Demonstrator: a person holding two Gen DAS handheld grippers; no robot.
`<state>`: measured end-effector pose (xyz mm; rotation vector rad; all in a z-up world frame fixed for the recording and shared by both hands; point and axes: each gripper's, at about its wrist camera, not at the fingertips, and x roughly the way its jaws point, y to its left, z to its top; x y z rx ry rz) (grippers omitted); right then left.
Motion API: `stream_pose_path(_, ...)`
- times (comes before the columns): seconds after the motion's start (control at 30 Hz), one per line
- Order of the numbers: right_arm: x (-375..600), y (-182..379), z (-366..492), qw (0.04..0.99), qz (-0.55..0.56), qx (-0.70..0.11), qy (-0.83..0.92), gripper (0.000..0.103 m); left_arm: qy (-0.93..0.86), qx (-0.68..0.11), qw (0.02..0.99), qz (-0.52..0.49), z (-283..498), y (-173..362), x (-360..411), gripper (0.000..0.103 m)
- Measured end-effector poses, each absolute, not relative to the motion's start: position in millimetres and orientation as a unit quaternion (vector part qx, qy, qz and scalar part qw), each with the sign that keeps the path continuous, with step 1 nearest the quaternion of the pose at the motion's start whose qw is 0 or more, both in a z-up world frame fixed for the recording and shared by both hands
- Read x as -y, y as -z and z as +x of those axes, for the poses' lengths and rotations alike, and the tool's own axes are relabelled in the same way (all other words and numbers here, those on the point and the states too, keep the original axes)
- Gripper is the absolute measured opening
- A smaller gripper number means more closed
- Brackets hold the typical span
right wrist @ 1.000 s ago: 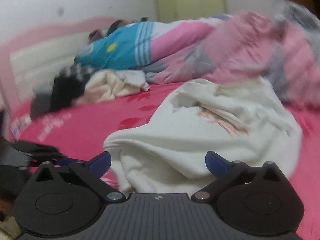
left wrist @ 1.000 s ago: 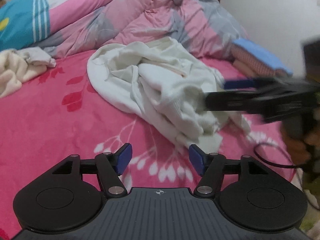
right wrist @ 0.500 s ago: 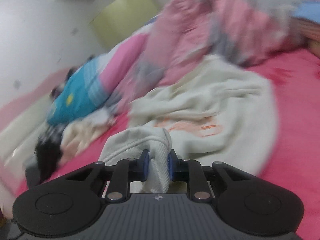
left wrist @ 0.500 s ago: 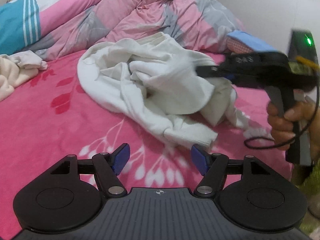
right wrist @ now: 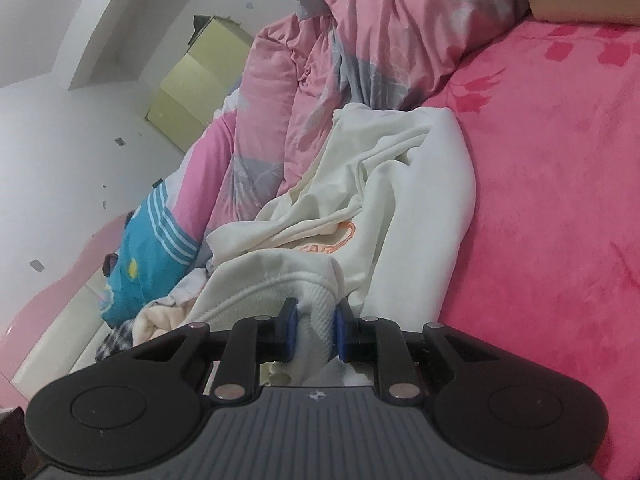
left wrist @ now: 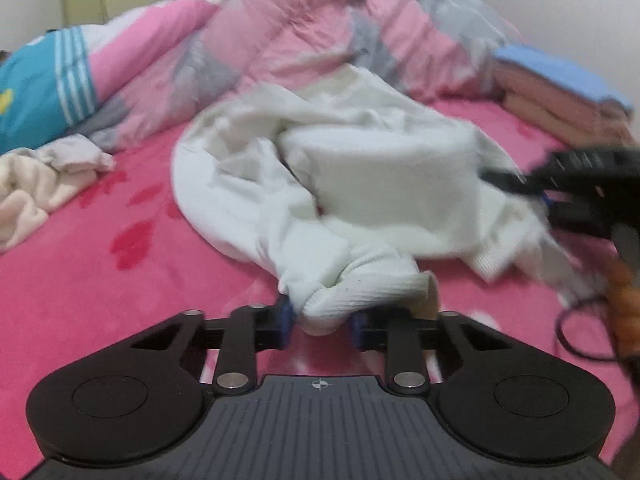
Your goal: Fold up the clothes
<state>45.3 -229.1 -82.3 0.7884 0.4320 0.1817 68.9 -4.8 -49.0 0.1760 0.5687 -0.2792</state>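
Observation:
A crumpled white sweatshirt [left wrist: 360, 168] lies on the pink bed [left wrist: 100, 280]. My left gripper [left wrist: 322, 322] is closed on its ribbed cuff [left wrist: 360, 292] at the near edge. My right gripper [right wrist: 314, 332] is shut on a ribbed hem [right wrist: 316, 320] of the same sweatshirt [right wrist: 400, 200], which shows an orange print [right wrist: 336, 240]. The right gripper also shows in the left wrist view [left wrist: 520, 184], blurred, at the garment's right side and lifting the cloth.
A pink and grey quilt [left wrist: 320, 40] is heaped behind the sweatshirt. A cream garment [left wrist: 32, 188] lies at the left. Folded blue and pink cloth [left wrist: 560, 88] sits at the back right. A black cable [left wrist: 580, 332] hangs by the hand. A headboard [right wrist: 52, 304] and wall are at the left.
My left gripper moved forward and closed on the cuff. My right gripper, shut on the hem since half a second ago, has rolled and pulled the cloth up to the right.

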Motion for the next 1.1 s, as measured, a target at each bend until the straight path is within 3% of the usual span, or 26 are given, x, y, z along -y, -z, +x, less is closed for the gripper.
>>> stream_pose_path(0.13,230,85,44,0.896,0.384,-0.205,-0.091,0.019,0.090,-0.256,0.960,0.067,106,25,-24,0.016)
stream_pose_path(0.37,229,87,45,0.897,0.382,-0.201,-0.093,0.019,-0.029,-0.208,0.969,0.131,259,-31,-76,0.015)
stream_pose_path(0.6,226,88,45,0.903,0.372,-0.195,-0.093,0.019,-0.128,-0.124,0.969,0.172,385,-79,-76,0.014)
stream_pose_path(0.73,228,91,46,0.900,0.377,-0.194,-0.096,0.020,-0.168,-0.099,0.966,0.167,423,-80,-65,0.015)
stream_pose_path(0.8,229,92,47,0.900,0.380,-0.193,-0.097,0.019,-0.158,-0.132,0.963,0.176,441,-60,-57,0.019)
stream_pose_path(0.9,230,94,47,0.898,0.384,-0.191,-0.099,0.019,-0.107,-0.242,0.945,0.192,458,-8,-46,0.030)
stream_pose_path(1.0,231,95,47,0.897,0.387,-0.189,-0.101,0.019,-0.077,-0.309,0.925,0.205,448,30,-40,0.034)
stream_pose_path(1.07,233,96,47,0.895,0.392,-0.187,-0.104,0.019,-0.064,-0.309,0.927,0.203,428,24,-46,0.043)
stream_pose_path(1.1,234,97,47,0.893,0.395,-0.186,-0.106,0.019,-0.057,-0.306,0.929,0.200,416,19,-50,0.055)
